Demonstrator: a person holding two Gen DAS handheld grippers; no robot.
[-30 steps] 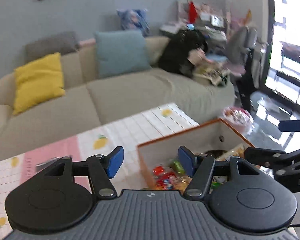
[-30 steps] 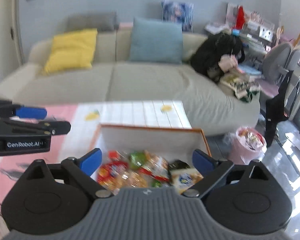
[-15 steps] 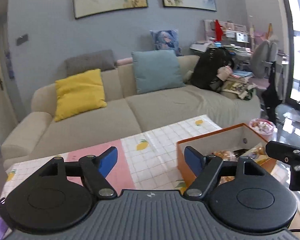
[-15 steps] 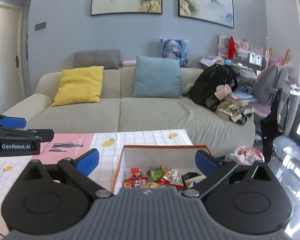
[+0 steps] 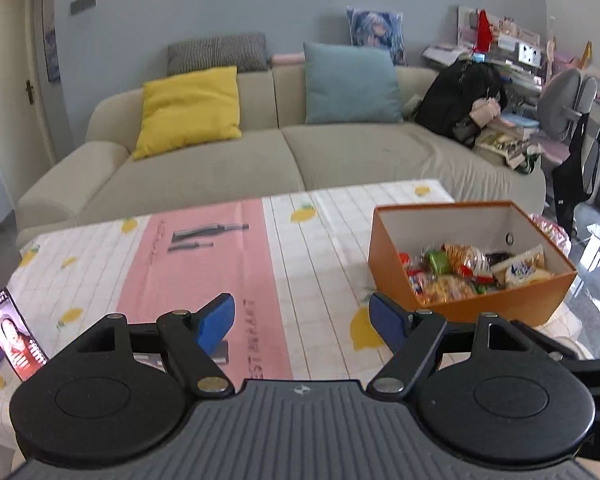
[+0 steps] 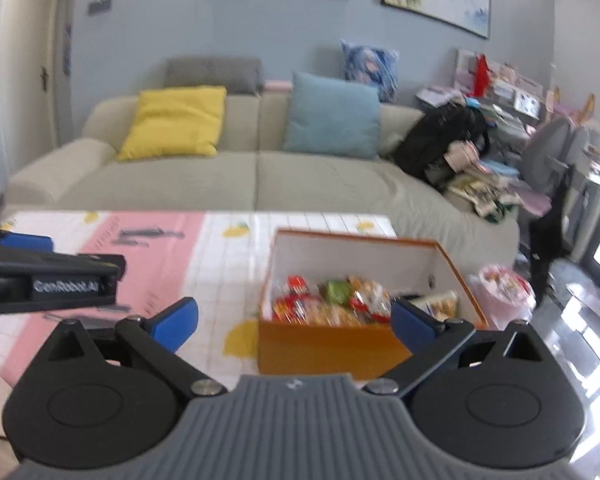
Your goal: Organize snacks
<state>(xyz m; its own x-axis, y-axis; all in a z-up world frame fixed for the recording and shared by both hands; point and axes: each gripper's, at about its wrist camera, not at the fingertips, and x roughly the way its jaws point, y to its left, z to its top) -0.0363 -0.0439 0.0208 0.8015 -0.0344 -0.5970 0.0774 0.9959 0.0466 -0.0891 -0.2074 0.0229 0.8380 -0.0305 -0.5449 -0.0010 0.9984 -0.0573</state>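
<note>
An orange box [image 5: 392, 248] with white inner walls stands on the right part of the table, open at the top. Several colourful snack packets [image 5: 452, 276] lie piled inside it. My left gripper [image 5: 302, 320] hovers open over the tablecloth, to the left of the box and nearer than it, with nothing between its blue pads. In the right wrist view the box [image 6: 328, 348] is straight ahead with the snack packets [image 6: 328, 300] showing. My right gripper [image 6: 296, 322] is wide open and empty in front of the box. The left gripper's body [image 6: 48, 280] shows at the left edge.
A table with a lemon-print and pink cloth [image 5: 204, 264] fills the foreground. A phone [image 5: 14, 336] leans upright at its left edge. A beige sofa [image 5: 260, 160] with cushions stands behind. A pink bag of rubbish [image 6: 504, 284] sits on the floor to the right of the table.
Both grippers have drawn back from above the box, which now sits farther off and lower in view. The left gripper's jaws stand wider than a second ago.
</note>
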